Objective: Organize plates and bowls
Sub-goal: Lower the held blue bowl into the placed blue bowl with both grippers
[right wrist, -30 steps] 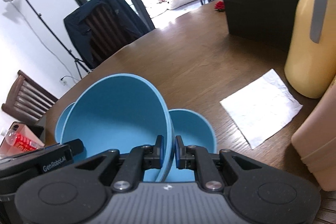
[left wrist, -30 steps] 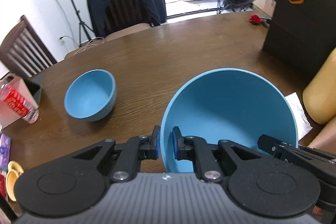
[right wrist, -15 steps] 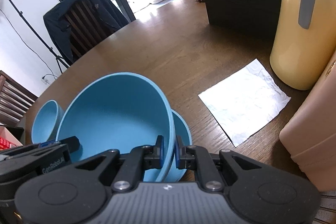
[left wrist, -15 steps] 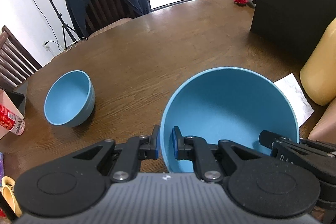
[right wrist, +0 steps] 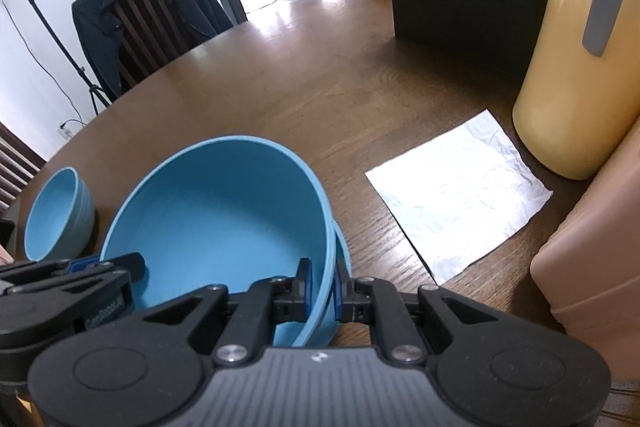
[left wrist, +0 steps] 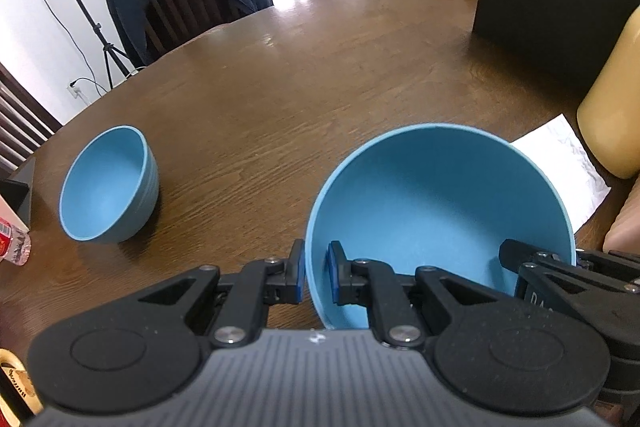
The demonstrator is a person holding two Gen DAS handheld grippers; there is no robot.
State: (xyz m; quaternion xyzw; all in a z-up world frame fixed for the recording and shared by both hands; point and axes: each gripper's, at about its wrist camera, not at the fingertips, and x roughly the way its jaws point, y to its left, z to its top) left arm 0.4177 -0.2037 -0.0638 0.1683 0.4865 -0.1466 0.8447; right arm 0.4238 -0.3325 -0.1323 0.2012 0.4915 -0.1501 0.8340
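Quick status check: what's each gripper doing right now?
Left gripper: shut on the big blue bowl, at its rim.
Right gripper: shut on the same bowl's opposite rim.

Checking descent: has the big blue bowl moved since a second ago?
Yes. The big bowl has come down, now almost covering the blue bowl beneath it.

Each gripper is matte black plastic. The left gripper [left wrist: 314, 277] has a ribbed grey housing with a small white logo, flanked by two round black discs. Angular linkage arms carry silver screws, and the fingers [left wrist: 296, 277] end in blue pads. The right gripper [right wrist: 321, 285] looks identical; white lettering marks the left one's side.
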